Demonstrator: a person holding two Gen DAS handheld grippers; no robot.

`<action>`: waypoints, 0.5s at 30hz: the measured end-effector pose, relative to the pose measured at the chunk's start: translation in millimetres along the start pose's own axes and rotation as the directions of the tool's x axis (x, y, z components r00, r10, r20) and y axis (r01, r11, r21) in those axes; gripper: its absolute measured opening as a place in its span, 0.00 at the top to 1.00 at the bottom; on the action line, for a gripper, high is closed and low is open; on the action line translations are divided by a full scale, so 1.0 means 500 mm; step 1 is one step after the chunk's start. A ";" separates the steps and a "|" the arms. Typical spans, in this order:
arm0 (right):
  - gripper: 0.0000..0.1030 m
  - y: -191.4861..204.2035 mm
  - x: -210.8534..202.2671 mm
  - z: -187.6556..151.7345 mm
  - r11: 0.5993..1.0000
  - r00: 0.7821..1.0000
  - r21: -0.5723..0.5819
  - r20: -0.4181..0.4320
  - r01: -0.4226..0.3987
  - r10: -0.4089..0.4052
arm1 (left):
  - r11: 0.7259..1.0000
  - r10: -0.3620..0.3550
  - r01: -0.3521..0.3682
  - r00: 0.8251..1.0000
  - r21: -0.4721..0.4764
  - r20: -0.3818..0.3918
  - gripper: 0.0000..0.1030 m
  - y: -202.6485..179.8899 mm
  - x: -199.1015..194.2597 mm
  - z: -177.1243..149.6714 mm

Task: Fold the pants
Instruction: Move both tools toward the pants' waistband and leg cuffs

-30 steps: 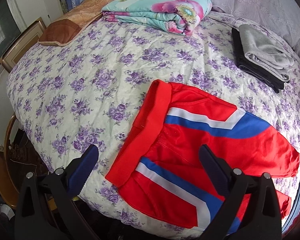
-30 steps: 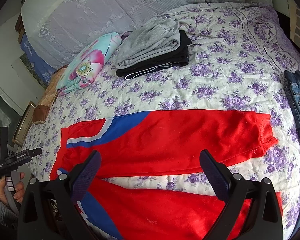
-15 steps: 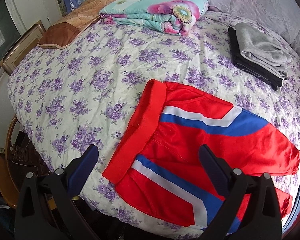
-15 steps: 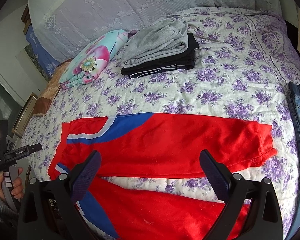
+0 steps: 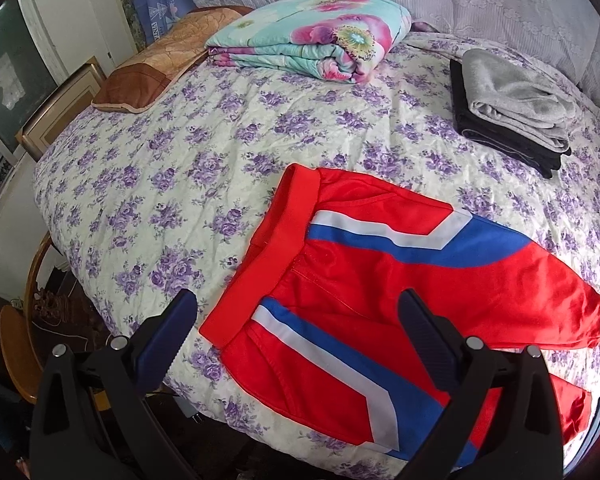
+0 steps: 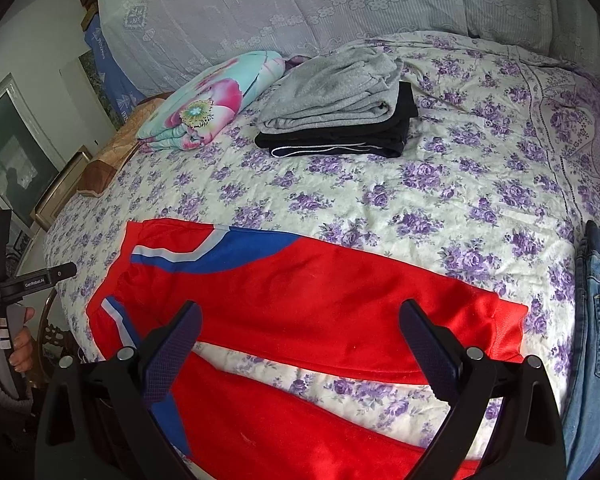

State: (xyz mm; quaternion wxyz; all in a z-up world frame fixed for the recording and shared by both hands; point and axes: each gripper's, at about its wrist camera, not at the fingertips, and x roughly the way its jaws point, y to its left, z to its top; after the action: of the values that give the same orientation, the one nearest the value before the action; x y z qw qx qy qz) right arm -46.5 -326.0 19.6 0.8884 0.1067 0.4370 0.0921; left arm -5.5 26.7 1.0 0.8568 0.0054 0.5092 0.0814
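Both claws are being held wide open with nothing gripped: the left claw [image 5: 296,332] is hovering over the waistband end of the red pants [image 5: 400,280], the right claw [image 6: 300,340] over the two legs. The pants are lying flat on the bed [image 5: 180,168], waistband just ahead and left of the left claw, cuffs ahead and right of the right claw, with a strip of bedspread showing between the spread legs. Judging by this, no fold has been started. The step would be done best if the near leg is pinched at waistband and cuff together, lifted and laid squarely over the far leg, edges being kept matched so the slippery cloth is not dragged.

Just right of the right claw, jeans [image 6: 596,320] are lying close to the cuffs and could be snagged. Farther ahead, a stack of folded grey and black clothes [image 6: 340,116] is sitting well clear, and beyond it a flowered quilt [image 5: 312,48] and a brown pillow [image 5: 156,68].
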 end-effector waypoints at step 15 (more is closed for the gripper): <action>0.04 0.137 -0.047 -0.054 0.992 0.992 0.090 0.077 0.091 -0.098 | 0.977 -0.133 0.121 0.989 0.177 0.060 0.05 0.019 -0.001 0.032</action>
State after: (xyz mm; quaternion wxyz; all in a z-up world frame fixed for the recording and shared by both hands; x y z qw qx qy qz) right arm -87.1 -263.3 39.8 0.9033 0.1281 0.4087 0.0266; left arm 7.1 37.4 10.0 0.8741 0.0502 0.4829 -0.0183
